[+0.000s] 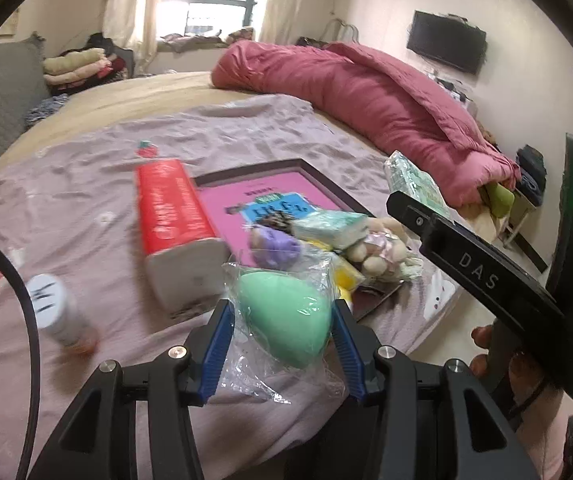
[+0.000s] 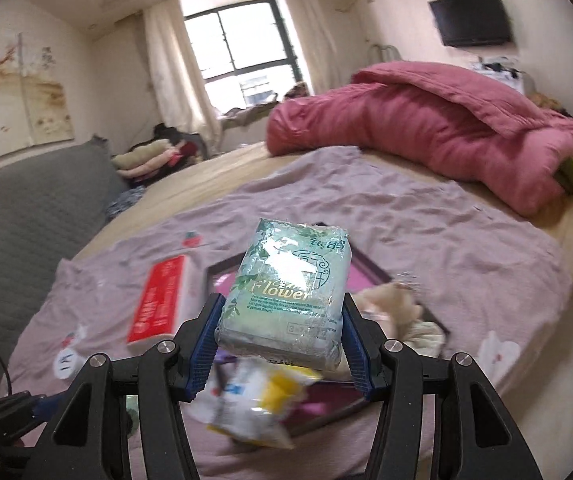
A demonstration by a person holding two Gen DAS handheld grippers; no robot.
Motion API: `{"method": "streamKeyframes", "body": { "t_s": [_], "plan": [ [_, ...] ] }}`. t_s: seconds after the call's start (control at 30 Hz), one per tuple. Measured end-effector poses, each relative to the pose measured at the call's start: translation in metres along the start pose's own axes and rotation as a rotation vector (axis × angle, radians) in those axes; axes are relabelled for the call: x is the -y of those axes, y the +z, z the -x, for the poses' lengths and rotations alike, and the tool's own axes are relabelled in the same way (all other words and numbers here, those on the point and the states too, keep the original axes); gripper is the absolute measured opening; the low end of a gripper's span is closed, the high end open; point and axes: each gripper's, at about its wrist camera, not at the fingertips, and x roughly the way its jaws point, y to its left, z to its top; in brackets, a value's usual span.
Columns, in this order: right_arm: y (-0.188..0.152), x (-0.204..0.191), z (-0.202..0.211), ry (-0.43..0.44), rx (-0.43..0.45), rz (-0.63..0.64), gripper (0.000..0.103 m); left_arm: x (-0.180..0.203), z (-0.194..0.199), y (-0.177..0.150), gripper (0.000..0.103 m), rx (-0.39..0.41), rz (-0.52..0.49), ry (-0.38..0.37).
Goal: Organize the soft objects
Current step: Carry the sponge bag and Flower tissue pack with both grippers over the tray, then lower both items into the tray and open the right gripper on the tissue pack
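Our left gripper pinches the bagged green sponge egg, light and squashy in crinkly, slippery film, while our right gripper squeezes the soft tissue pack mid-body above the tray.

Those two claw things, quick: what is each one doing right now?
Left gripper: closed on the green egg-shaped sponge in its clear wrapper.
Right gripper: closed on the tissue pack, held above the bed.

both wrist views face the bed — close, overlapping.
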Motion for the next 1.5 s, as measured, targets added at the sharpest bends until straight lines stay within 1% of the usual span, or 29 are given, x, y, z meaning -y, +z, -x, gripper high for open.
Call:
{"method": "streamKeyframes", "body": {
  "t_s": [0.2, 0.27, 0.43, 0.7, 0.87, 1.13, 1.5],
  "plan": [
    [-0.003, 0.028, -0.010, -0.037, -0.025, -0.048, 0.057, 0.019, -0.042, 0.004, 0.050, -0.056, -0.010, -0.016],
    [-0.003, 0.032, -0.013, -0.042, -0.028, -0.057, 0.057, 0.024, -0.051, 0.004, 0.050, -0.062, -0.016, -0.021],
    [-0.007, 0.040, -0.023, -0.041, -0.057, -0.065, 0.057, 0.033, -0.071, 0.003, 0.050, -0.069, -0.047, -0.004],
    [-0.015, 0.040, -0.043, -0.025, -0.127, -0.049, 0.057, 0.037, -0.088, 0.011, 0.050, -0.056, -0.055, 0.008],
    [-0.016, 0.040, -0.051, -0.023, -0.137, -0.043, 0.057, 0.034, -0.095, 0.019, 0.050, -0.045, -0.051, 0.012],
    [-0.016, 0.043, -0.069, -0.024, -0.174, -0.059, 0.057, 0.027, -0.107, 0.025, 0.050, -0.048, -0.042, 0.018],
    [-0.016, 0.046, -0.094, -0.023, -0.206, -0.077, 0.057, 0.016, -0.125, 0.029, 0.050, -0.070, -0.005, 0.020]
  ]
}}
